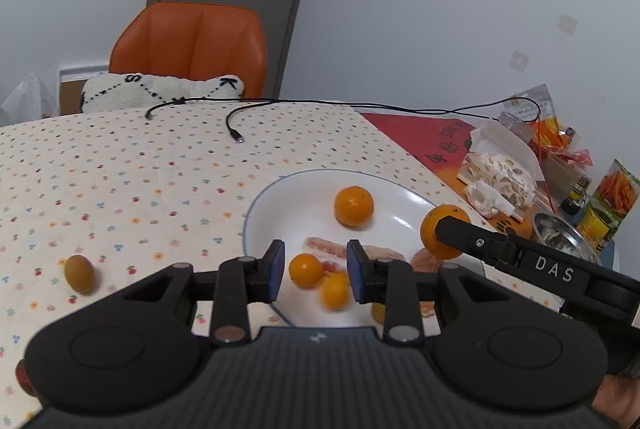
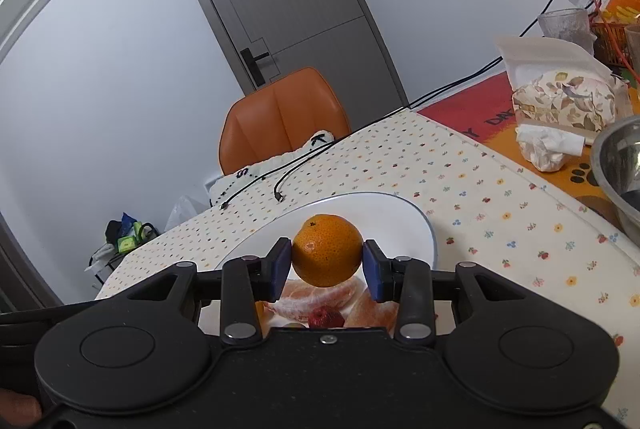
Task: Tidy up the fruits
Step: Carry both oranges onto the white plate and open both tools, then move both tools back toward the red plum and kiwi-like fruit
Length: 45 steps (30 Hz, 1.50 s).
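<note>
Currently: right hand-held gripper (image 2: 327, 265) clamps mandarin (image 2: 327, 250) above plate (image 2: 420, 225) | left hand-held gripper (image 1: 316, 271) open, empty, over plate's kumquats (image 1: 306, 270) | risk: round fruit rolls off shallow rim onto counter (image 1: 120, 169) if dropped

Both wrist views look closely across the shared plate (image 1: 260, 205).

Bright, even indoor light; fisheye edges curve, slight blur.

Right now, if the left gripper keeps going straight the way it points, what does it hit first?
Probably the small oranges lying in the plate, right between the left gripper's open fingers. Depth is hard to judge from this view.
</note>
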Each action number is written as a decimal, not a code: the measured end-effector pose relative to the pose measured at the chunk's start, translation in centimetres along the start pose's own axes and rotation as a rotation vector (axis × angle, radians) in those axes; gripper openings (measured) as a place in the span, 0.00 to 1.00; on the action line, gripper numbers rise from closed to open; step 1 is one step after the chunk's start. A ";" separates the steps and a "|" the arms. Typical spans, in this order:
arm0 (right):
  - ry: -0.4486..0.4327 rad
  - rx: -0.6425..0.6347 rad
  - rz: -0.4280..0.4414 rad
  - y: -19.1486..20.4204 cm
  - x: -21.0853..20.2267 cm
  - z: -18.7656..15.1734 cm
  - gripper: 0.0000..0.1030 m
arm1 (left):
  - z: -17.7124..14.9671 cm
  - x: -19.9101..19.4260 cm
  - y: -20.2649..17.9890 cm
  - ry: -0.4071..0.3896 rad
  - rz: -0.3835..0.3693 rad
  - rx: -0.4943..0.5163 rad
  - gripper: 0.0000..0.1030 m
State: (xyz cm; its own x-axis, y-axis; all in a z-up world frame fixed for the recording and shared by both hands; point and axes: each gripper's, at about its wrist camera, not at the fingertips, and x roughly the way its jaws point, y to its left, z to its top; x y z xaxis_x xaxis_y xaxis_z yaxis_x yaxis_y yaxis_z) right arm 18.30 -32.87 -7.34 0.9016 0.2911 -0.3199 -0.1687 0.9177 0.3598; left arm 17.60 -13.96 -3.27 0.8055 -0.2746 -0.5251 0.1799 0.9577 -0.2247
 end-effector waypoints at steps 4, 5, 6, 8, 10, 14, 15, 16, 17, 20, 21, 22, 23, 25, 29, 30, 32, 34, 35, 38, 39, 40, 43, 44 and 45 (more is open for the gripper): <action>-0.016 -0.012 -0.004 0.5 0.1 0.1 0.41 | 0.1 -0.5 0.6 0.005 0.011 -0.008 0.33; -0.024 -0.009 -0.004 0.4 0.1 0.2 0.43 | 0.1 -0.6 0.7 0.006 0.012 -0.010 0.35; -0.024 -0.007 -0.003 0.5 0.1 0.2 0.47 | 0.1 -0.7 0.9 0.005 0.012 -0.011 0.37; -0.025 -0.019 0.006 0.9 -0.1 0.1 0.53 | 0.0 -1.0 1.1 0.000 0.023 -0.012 0.45; -0.027 -0.028 0.006 1.3 -0.3 0.0 0.57 | 0.0 -1.4 1.5 -0.011 0.037 -0.015 0.54; -0.011 -0.022 0.021 1.8 -0.5 -0.3 0.61 | 0.0 -2.3 2.2 -0.028 0.060 -0.031 0.68; -0.008 -0.022 0.023 1.9 -0.6 -0.5 0.64 | 0.0 -2.5 2.4 -0.031 0.067 -0.034 0.69; -0.005 -0.020 0.025 2.0 -0.7 -0.6 0.65 | 0.0 -2.7 2.6 -0.031 0.074 -0.036 0.71; -0.005 -0.017 0.026 2.1 -0.8 -0.6 0.66 | 0.0 -2.9 2.8 -0.033 0.082 -0.039 0.74; -0.005 -0.013 0.031 2.3 -1.4 -0.9 0.68 | -0.1 -3.6 3.4 -0.050 0.099 -0.050 0.77; -0.004 -0.013 0.032 2.4 -1.5 -0.9 0.69 | -0.1 -3.9 3.6 -0.052 0.103 -0.052 0.77; -0.002 -0.012 0.034 2.4 -1.7 -1.0 0.69 | -0.2 -4.2 3.8 -0.054 0.107 -0.054 0.78; 0.000 -0.012 0.035 2.5 -1.8 -1.1 0.70 | -0.3 -4.5 3.9 -0.056 0.111 -0.055 0.78; 0.004 -0.012 0.037 2.8 -2.1 -1.3 0.70 | -0.4 -5.2 4.3 -0.062 0.120 -0.060 0.78; 0.011 -0.021 0.045 3.5 -2.5 -1.7 0.72 | -0.7 -6.6 5.2 -0.071 0.134 -0.070 0.79; 0.013 -0.024 0.048 3.8 -2.6 -1.8 0.72 | -0.8 -6.9 5.4 -0.072 0.139 -0.073 0.79; 0.018 -0.031 0.054 4.3 -2.7 -1.9 0.73 | -0.9 -7.6 6.0 -0.075 0.146 -0.078 0.79; 0.022 -0.039 0.063 4.9 -2.7 -2.1 0.73 | -1.0 -8.3 6.6 -0.083 0.155 -0.085 0.79; 0.024 -0.045 0.068 5.3 -2.8 -2.1 0.73 | -1.0 -8.6 6.9 -0.087 0.160 -0.089 0.79; 0.029 -0.067 0.082 6.3 -2.8 -2.3 0.73 | -1.1 -9.5 8.0 -0.097 0.172 -0.108 0.79; 0.031 -0.074 0.088 6.7 -2.9 -2.3 0.74 | -1.2 -9.7 8.3 -0.100 0.176 -0.115 0.79; 0.033 -0.081 0.092 7.0 -2.8 -2.4 0.74 | -1.3 -9.9 8.6 -0.102 0.180 -0.122 0.79; 0.040 -0.101 0.099 8.0 -2.8 -2.5 0.76 | -1.5 -10.3 9.5 -0.102 0.191 -0.138 0.79; 0.042 -0.106 0.102 8.3 -2.8 -2.6 0.76 | -1.6 -10.4 9.8 -0.102 0.192 -0.143 0.79; 0.045 -0.110 0.104 8.5 -2.7 -2.7 0.76 | -1.8 -10.5 10.1 -0.102 0.193 -0.148 0.79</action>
State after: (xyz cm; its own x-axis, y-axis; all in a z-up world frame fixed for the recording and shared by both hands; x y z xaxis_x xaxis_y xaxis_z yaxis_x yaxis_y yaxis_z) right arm 13.32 -25.09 -5.76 0.8584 0.3960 -0.3260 -0.3055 0.9052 0.2954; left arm 9.98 -1.56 -1.48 0.8710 -0.0703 -0.4862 -0.0615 0.9663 -0.2498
